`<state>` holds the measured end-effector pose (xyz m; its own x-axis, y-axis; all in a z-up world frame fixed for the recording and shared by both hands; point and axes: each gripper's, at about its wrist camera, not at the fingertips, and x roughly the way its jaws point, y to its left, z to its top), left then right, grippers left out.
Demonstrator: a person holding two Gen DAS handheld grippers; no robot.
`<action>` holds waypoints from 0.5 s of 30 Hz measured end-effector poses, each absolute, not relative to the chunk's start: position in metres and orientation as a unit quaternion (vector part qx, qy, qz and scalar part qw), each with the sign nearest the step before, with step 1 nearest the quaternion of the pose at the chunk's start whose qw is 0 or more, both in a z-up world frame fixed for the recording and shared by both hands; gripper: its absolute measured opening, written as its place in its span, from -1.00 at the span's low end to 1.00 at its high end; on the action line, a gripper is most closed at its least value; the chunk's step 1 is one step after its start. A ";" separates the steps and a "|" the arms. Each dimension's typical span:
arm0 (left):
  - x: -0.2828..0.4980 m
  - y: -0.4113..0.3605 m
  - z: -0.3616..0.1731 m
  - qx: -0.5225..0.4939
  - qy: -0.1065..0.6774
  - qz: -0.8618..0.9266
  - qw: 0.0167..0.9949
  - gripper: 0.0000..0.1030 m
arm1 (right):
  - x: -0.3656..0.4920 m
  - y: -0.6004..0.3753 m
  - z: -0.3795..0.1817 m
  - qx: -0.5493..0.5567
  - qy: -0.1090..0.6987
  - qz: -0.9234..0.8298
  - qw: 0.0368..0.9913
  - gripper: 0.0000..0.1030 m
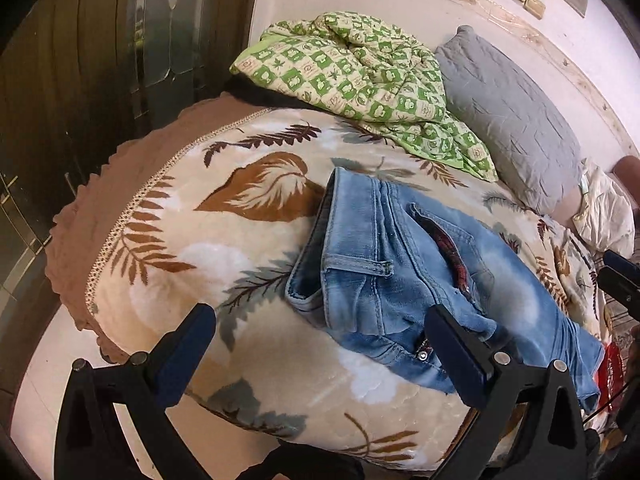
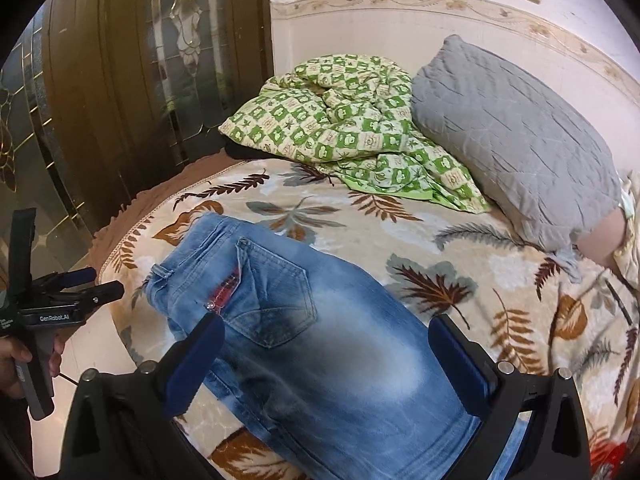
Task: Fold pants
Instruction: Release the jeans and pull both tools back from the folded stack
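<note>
Light blue jeans [image 1: 404, 264] lie on the leaf-patterned blanket [image 1: 192, 264], folded lengthwise with the back pocket up and the waistband toward the left. In the right wrist view the jeans [image 2: 320, 344] run from the waist at upper left down under my gripper. My left gripper [image 1: 320, 328] is open and empty, above the blanket just in front of the waist end. My right gripper [image 2: 326, 340] is open and empty, straddling the seat of the jeans without touching. The left gripper also shows at the left edge of the right wrist view [image 2: 100, 284].
A green checked quilt [image 2: 344, 136] and a grey pillow [image 2: 516, 144] lie at the head of the bed. A wooden door with glass panels [image 2: 132, 80] stands to the left. The bed edge and pale floor [image 1: 60, 380] are at the lower left.
</note>
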<state>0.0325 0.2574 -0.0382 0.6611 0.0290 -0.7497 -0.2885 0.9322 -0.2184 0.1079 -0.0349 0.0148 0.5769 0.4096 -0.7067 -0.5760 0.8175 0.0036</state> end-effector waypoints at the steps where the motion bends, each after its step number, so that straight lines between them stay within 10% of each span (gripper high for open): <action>1: 0.035 0.257 -0.040 -0.164 0.403 0.087 0.896 1.00 | 0.110 -0.034 0.014 -0.112 0.368 0.281 0.879 0.99; 15: 0.049 0.265 -0.079 -0.283 0.383 0.009 0.879 1.00 | 0.170 0.035 0.043 -0.133 0.392 0.389 0.823 0.99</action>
